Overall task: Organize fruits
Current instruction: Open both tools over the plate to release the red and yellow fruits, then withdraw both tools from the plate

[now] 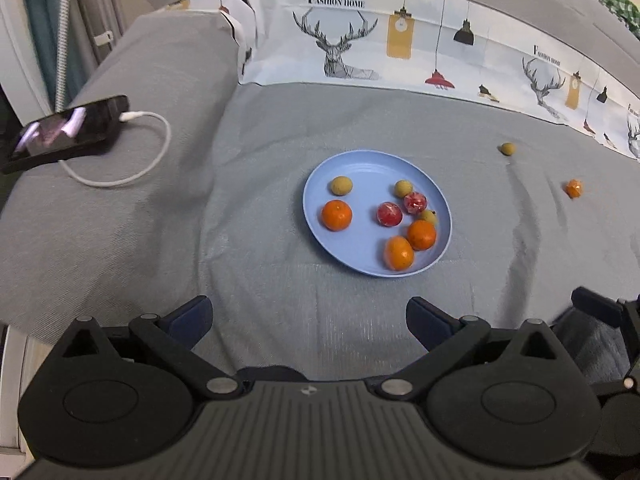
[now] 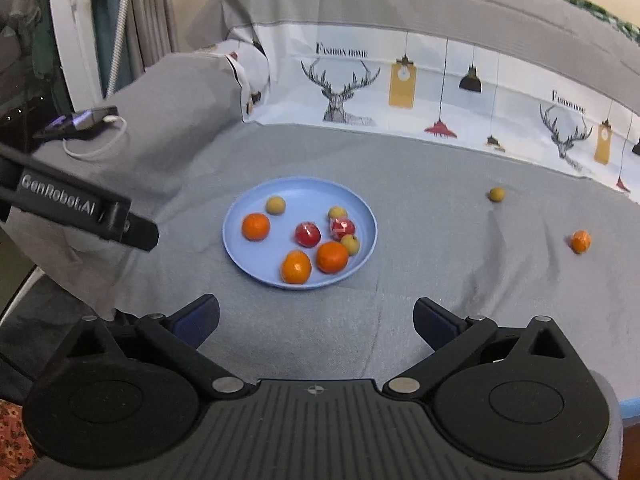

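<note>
Both claws spread, empty, plate (image 1: 320,172) nearly filled.
I'm eyeing far-right tangerine (image 1: 573,188) for right gripper (image 2: 316,320); left gripper (image 1: 308,320) is idling.

A plate (image 1: 320,184) sits mid-bed (image 1: 248,280) on the bedspread. In it lie eight fruits: one round fruit (image 1: 341,185) at the back left with a tangerine (image 1: 337,215) just before it, and the rest bunched toward the right side. Two fruits lie loose on the bed, well right of the plate: a small one (image 1: 508,148) farther back, another (image 1: 573,188) nearer and farther right. A phone (image 1: 68,132) with its cable (image 1: 152,152) rests on a raised fold at the far left. A printed sheet (image 1: 400,44) runs along behind.
</note>
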A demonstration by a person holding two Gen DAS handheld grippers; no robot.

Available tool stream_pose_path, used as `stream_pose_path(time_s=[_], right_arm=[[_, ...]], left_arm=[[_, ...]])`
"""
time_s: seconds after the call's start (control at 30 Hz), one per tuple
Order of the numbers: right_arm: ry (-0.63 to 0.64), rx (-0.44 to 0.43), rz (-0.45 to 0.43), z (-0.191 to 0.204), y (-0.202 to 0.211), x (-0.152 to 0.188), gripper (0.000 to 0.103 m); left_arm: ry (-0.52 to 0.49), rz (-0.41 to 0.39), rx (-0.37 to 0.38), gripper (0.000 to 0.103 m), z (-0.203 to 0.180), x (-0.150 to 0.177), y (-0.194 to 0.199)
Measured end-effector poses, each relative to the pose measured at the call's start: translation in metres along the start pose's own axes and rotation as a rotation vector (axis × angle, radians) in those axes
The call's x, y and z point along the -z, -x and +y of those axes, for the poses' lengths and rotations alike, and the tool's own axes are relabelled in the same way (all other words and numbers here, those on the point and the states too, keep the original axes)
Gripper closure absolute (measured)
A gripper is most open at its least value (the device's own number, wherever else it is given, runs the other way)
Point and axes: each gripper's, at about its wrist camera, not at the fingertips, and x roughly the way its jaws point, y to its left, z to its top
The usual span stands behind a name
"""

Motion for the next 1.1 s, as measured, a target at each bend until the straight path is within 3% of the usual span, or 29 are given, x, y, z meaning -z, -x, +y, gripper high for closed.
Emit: stream_pose_path(time_s=[0.3, 1.1], right_arm=[[0.053, 0.013, -0.144, 0.002, 0.046, -0.007, 0.001], [0.034, 0.041, -0.19, -0.002, 0.066, -0.001, 0.001]], left_arm=[[-0.006, -0.062, 0.016, 0.0, -0.013, 0.002, 0.033], [-0.025, -0.129, 0.016, 0.0, -0.021, 0.004, 0.059]])
